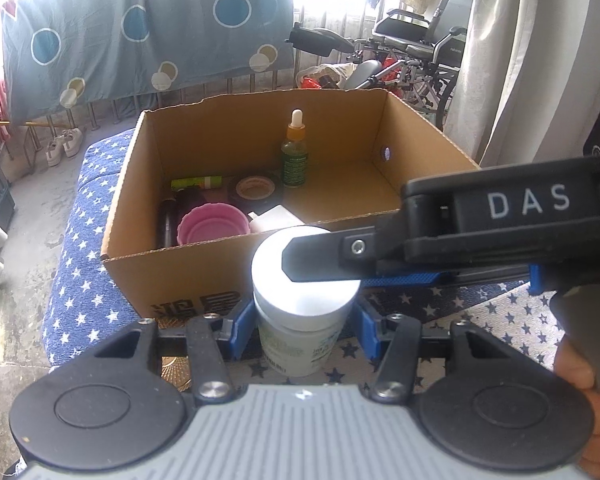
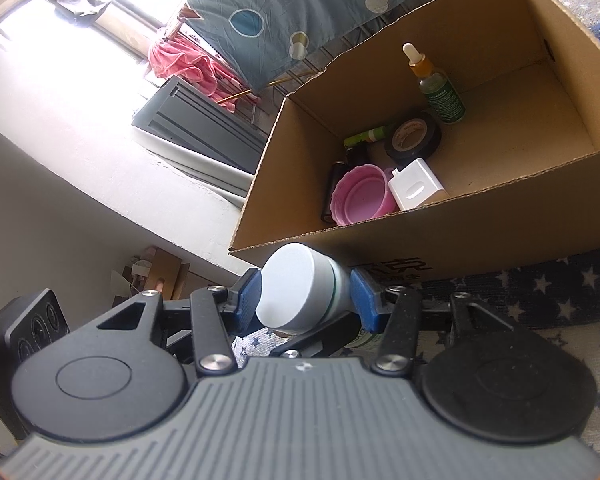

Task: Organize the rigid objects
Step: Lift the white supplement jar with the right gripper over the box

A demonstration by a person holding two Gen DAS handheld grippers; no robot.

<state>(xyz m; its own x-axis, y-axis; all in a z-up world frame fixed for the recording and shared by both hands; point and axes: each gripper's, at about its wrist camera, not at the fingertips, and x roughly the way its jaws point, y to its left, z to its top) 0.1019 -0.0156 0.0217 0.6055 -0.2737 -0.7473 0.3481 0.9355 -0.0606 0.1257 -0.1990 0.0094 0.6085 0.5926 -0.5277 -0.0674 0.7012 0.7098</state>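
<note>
A white jar [image 1: 300, 312] with a white lid and a green label stands upright just in front of an open cardboard box [image 1: 204, 276]. My left gripper [image 1: 302, 332] is shut on the jar's body, blue pads on both sides. My right gripper [image 2: 306, 300] comes in from the right and is shut on the jar's lid [image 2: 296, 288]; one of its fingers [image 1: 324, 256] lies across the lid top in the left wrist view. The box [image 2: 420, 248] holds a dropper bottle [image 1: 295, 152], black tape roll [image 1: 255, 189], pink lid [image 1: 212, 229], white charger [image 2: 416, 189] and a green tube [image 1: 198, 181].
The box sits on a blue star-patterned cushion [image 1: 80, 248]. A star-patterned cloth [image 1: 480, 320] lies under the grippers. A wheelchair [image 1: 420, 40], a curtain [image 1: 520, 60] and a hanging patterned sheet [image 1: 140, 28] stand behind. Shoes [image 1: 62, 144] lie on the floor at left.
</note>
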